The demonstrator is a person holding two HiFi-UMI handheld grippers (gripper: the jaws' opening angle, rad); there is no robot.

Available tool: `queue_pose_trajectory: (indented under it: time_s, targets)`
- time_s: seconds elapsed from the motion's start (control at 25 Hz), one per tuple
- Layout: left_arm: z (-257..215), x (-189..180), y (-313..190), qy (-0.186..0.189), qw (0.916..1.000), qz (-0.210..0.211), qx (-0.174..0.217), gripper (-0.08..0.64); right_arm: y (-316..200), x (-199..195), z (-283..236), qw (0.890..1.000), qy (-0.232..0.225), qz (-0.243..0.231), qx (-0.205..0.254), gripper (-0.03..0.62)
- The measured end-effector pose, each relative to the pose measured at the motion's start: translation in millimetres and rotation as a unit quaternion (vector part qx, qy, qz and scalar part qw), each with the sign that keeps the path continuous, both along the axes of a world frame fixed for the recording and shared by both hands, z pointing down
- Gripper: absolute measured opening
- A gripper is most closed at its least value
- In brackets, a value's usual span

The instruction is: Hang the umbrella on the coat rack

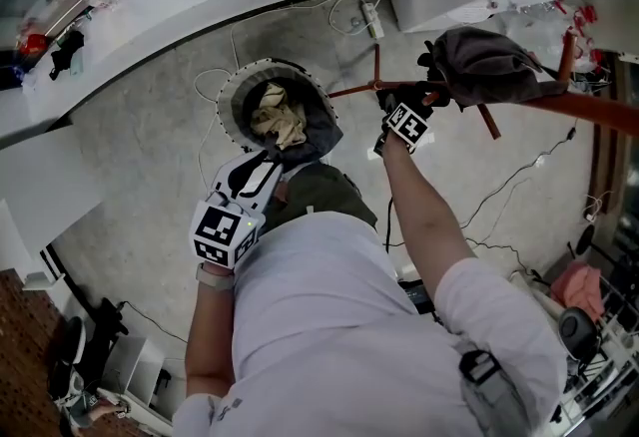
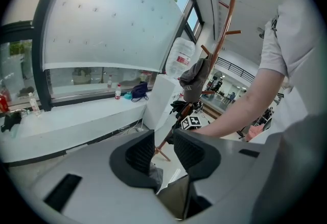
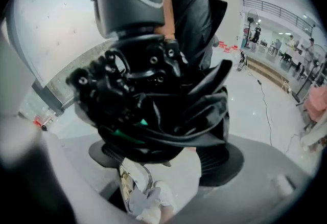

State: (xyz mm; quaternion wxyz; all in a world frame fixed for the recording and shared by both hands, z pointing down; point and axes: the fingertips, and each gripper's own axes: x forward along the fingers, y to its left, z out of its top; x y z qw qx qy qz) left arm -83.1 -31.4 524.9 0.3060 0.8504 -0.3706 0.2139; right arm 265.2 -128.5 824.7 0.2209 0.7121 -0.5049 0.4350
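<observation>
The black folded umbrella [image 3: 168, 110] hangs bunched against the orange coat rack [image 3: 164, 3], filling the right gripper view. My right gripper [image 3: 166, 159] is open just under it; its pads [image 3: 219, 159] stand wide, clear of the fabric. From the head view the right gripper [image 1: 419, 106] is up at the rack [image 1: 599, 111], beside a grey cap [image 1: 489, 66] on a peg. The left gripper view has the umbrella [image 2: 181, 108] under that cap [image 2: 195, 77]. My left gripper [image 2: 163, 151] is held low by the person's side [image 1: 250, 176], slightly open and empty.
A round bin [image 1: 232, 96] with crumpled cloth stands on the floor below the left gripper. A white curved counter [image 1: 200, 16] runs along the back, with a power strip [image 1: 371, 21] and cables on the floor. A water jug [image 2: 179, 59] stands near the rack.
</observation>
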Motion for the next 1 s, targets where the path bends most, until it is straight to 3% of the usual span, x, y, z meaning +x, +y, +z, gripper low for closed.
queue_pose_trajectory:
  time_s: [0.28, 0.6, 0.8, 1.0]
  targets:
    - [-5, 0, 0, 0.012, 0.9998, 0.011, 0.015, 0.110, 18, -12, -22, 1.000, -0.002, -0.020, 0.014, 0.388]
    - [-9, 3, -10, 0.026, 0.9985, 0.029, 0.039, 0.110, 40, -48, -65, 0.994, -0.027, -0.100, 0.037, 0.379]
    - [-18, 6, -23, 0.038, 0.9972, 0.033, 0.056, 0.110, 44, -95, -107, 0.975, -0.045, -0.206, 0.072, 0.332]
    - [-29, 10, -37, 0.047, 0.9951, 0.045, 0.075, 0.110, 40, -124, -168, 0.955, -0.048, -0.260, 0.133, 0.228]
